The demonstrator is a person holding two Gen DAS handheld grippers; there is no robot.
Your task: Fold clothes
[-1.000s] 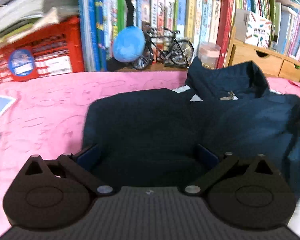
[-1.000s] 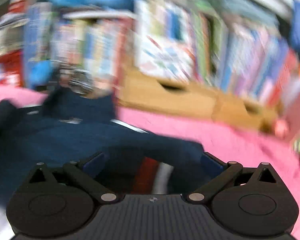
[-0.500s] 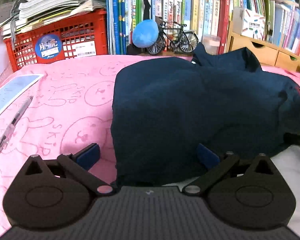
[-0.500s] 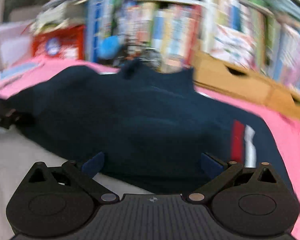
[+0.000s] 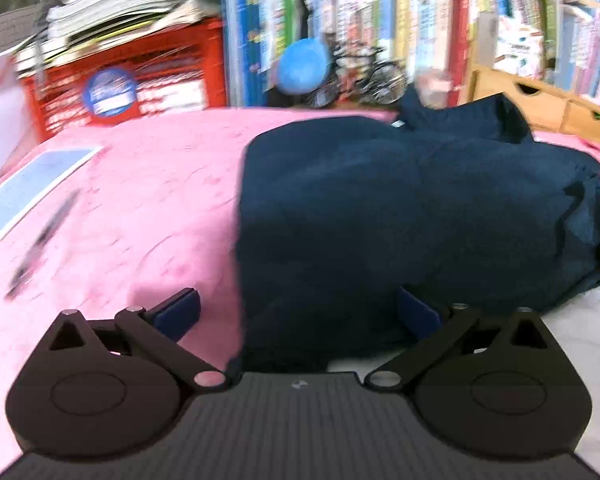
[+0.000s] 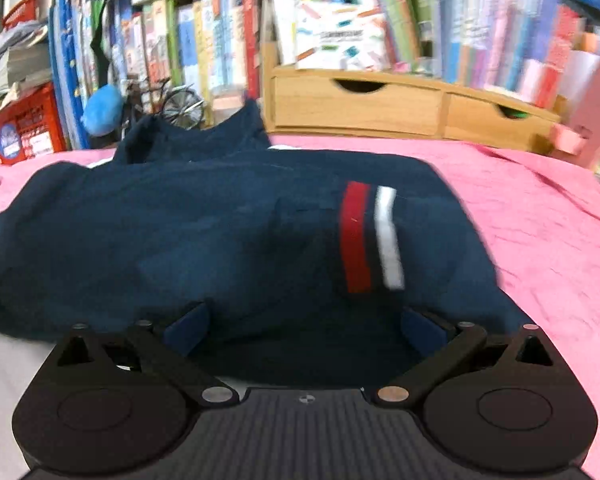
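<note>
A navy polo shirt (image 5: 400,208) lies folded in on the pink printed cloth (image 5: 140,200), collar toward the bookshelf. It also shows in the right wrist view (image 6: 204,232), with a red and white striped sleeve cuff (image 6: 370,236) folded onto its top. My left gripper (image 5: 298,314) is open and empty at the shirt's near left edge. My right gripper (image 6: 304,330) is open and empty over the shirt's near right edge. Something white (image 5: 580,328) shows at the shirt's near edge.
A full bookshelf (image 6: 220,40) lines the back, with a red crate (image 5: 132,84), a blue ball (image 5: 304,64), a model bicycle (image 6: 168,100) and wooden drawers (image 6: 380,104). A booklet (image 5: 32,188) and a pen (image 5: 40,240) lie on the cloth at left.
Both grippers have pulled back toward me from the shirt. The right sleeve, dragged a second ago, now lies folded on the shirt.
</note>
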